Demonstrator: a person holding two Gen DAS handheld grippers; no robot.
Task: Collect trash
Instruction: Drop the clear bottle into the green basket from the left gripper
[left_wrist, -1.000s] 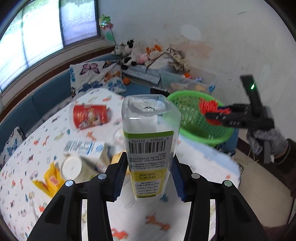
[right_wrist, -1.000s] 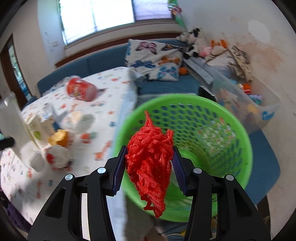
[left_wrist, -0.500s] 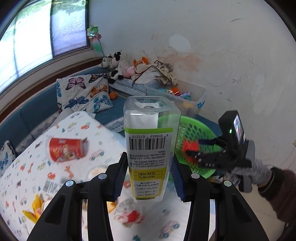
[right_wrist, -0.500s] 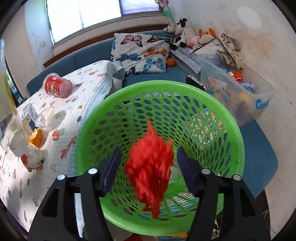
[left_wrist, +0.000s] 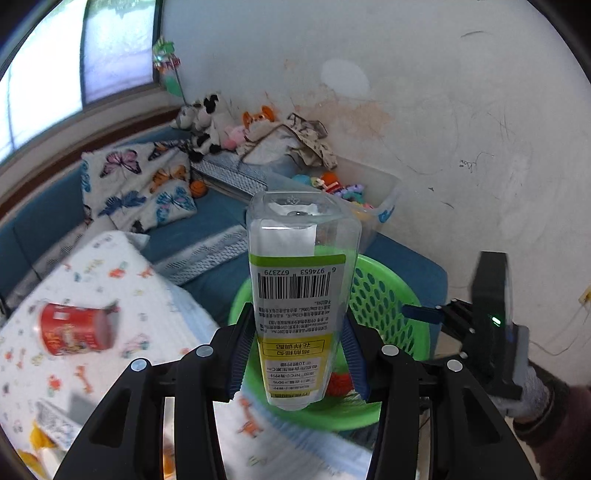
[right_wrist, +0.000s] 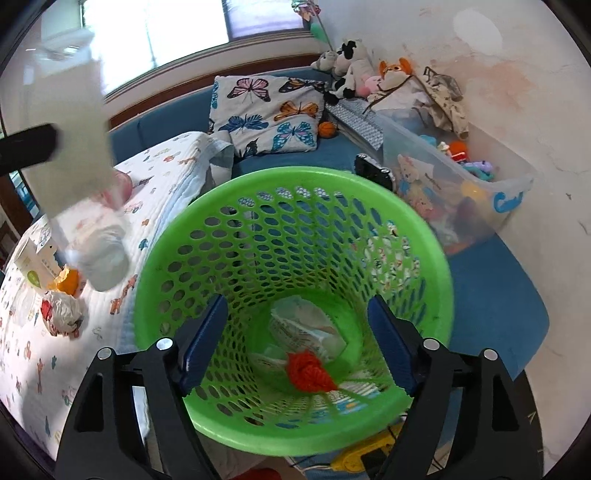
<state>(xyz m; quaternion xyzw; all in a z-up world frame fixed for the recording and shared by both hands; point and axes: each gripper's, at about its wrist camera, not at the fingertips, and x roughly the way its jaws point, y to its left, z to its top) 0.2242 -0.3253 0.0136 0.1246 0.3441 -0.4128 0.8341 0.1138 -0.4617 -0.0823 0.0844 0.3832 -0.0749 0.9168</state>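
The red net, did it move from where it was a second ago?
Yes. The red net has dropped out of the opening right claw, away from the rim, onto the bottom of the green basket.

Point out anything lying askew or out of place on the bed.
A red cup lies tipped on its side on the patterned bedspread; a crumpled wrapper and an orange scrap are strewn there too.

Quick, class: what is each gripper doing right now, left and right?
Left gripper: closed on the clear plastic bottle.
Right gripper: jaws opening, nothing between them; the red mesh lies in the green basket.
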